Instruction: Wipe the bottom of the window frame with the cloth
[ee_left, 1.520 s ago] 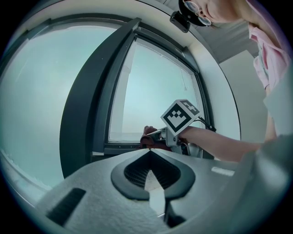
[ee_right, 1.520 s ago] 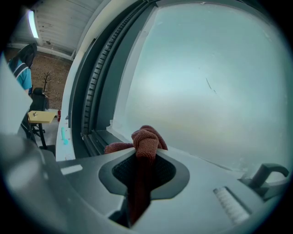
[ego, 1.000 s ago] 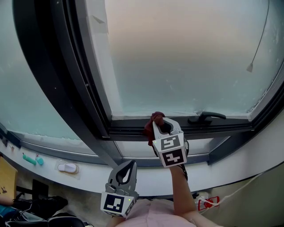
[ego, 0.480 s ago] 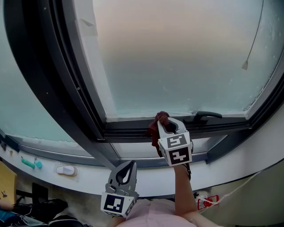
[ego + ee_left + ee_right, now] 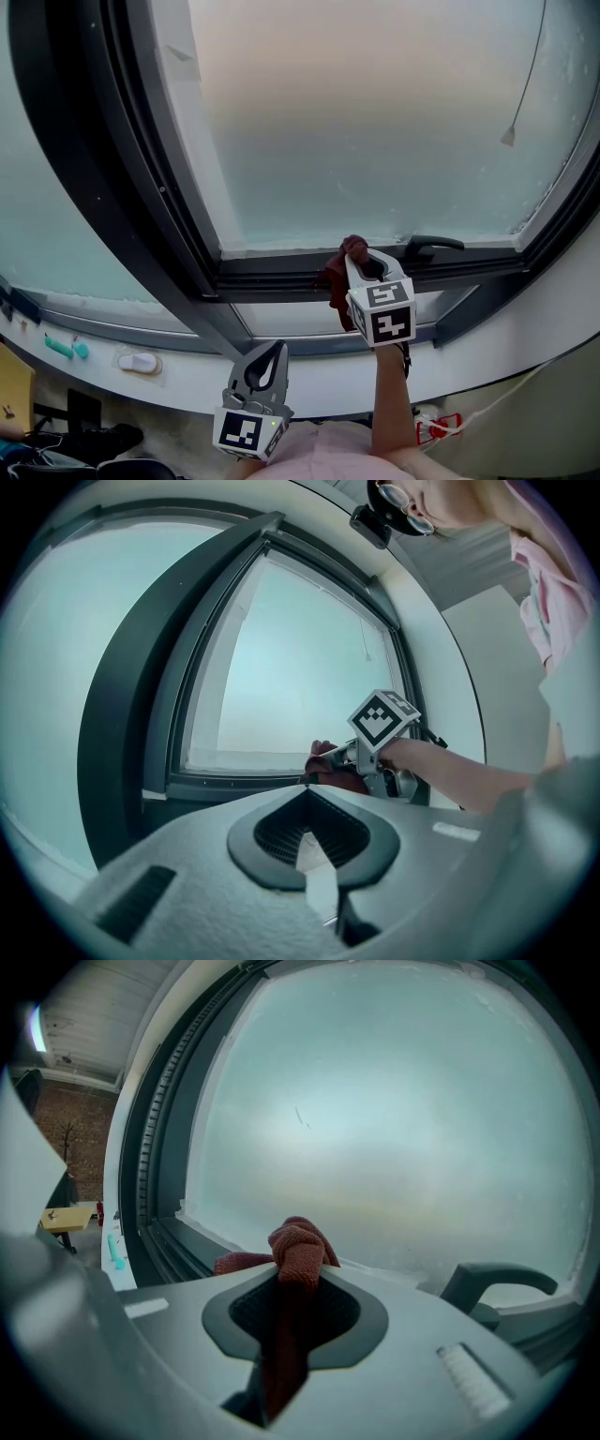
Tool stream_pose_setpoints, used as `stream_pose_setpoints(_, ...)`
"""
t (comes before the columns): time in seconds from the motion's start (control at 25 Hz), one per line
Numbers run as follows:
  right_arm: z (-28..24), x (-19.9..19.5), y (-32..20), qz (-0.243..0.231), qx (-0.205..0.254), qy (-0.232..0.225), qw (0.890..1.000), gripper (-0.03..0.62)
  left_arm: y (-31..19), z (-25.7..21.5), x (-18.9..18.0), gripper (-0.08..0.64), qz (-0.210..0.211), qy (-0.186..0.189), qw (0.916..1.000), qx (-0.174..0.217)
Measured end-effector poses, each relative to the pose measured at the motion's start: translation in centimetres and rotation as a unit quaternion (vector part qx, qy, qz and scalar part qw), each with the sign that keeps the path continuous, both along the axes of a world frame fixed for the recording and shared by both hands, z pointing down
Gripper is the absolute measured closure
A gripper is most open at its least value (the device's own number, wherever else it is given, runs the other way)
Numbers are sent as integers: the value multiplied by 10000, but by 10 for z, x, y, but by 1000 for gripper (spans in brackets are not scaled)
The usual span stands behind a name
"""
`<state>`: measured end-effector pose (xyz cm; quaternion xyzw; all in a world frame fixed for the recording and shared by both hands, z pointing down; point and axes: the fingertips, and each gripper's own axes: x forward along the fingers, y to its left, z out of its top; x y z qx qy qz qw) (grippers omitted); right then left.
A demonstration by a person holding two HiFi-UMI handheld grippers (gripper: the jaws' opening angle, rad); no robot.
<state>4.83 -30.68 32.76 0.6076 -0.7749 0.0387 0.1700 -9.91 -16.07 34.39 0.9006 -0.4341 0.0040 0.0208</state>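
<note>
While one cloth (image 5: 336, 279) touches frame (image 5: 272, 277) | right hand-held gripper (image 5: 360, 255) clamps it | left hand-held gripper (image 5: 277, 349) (empty) closed

no readable text, labels, brands or numbers anywhere, only black-and-white square marker patterns on each claw's cube, no letters

From my end the cloth (image 5: 298, 1251) reads as a coarse, matt, dark-red weave. The window frame (image 5: 281, 272) is smooth and dark with a dull sheen (metal or plastic, I can't tell), and its pane (image 5: 375, 122) is frosted. The left gripper (image 5: 306, 794) is grainy grey plastic.
</note>
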Motion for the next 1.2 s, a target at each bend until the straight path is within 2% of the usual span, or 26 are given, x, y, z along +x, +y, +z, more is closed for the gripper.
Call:
stream_pose_setpoints(0.84,0,39,6,277,116,-134,9995,529,0,0,10,565,100,-28,9999,-25)
stream_pose_setpoints(1.08,-1,39,5,391,204,-2,9990,529,1,1,2,565,47,-24,10000,-50)
stream_pose_setpoints(1.2,-4,36,5,404,345,250,9983,529,3,1,-4,565,9,-29,10000,-57)
